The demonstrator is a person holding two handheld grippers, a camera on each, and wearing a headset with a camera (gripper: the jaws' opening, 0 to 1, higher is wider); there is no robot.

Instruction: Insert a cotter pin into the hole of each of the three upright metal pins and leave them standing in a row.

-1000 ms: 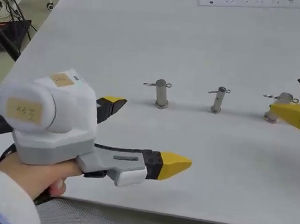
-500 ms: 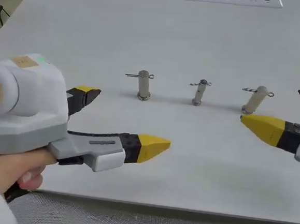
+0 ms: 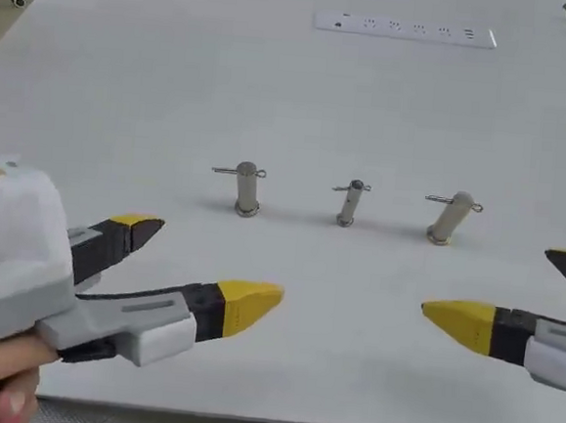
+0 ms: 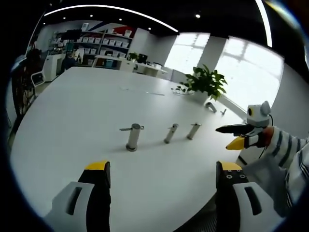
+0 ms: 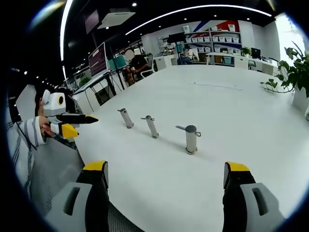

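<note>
Two held level, left gripper [image 3: 205, 262], right gripper [image 3: 498, 285], jaws wide

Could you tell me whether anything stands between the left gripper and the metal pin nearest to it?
Nothing visible does. Only bare table lies between the open left gripper and the nearest metal pin; the middle pin and the far pin stand further along the row, off that path.

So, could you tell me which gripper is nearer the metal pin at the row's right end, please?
Right. The right gripper is in front of the right-end pin, slightly to its right; the left gripper is near the row's opposite end.
</note>
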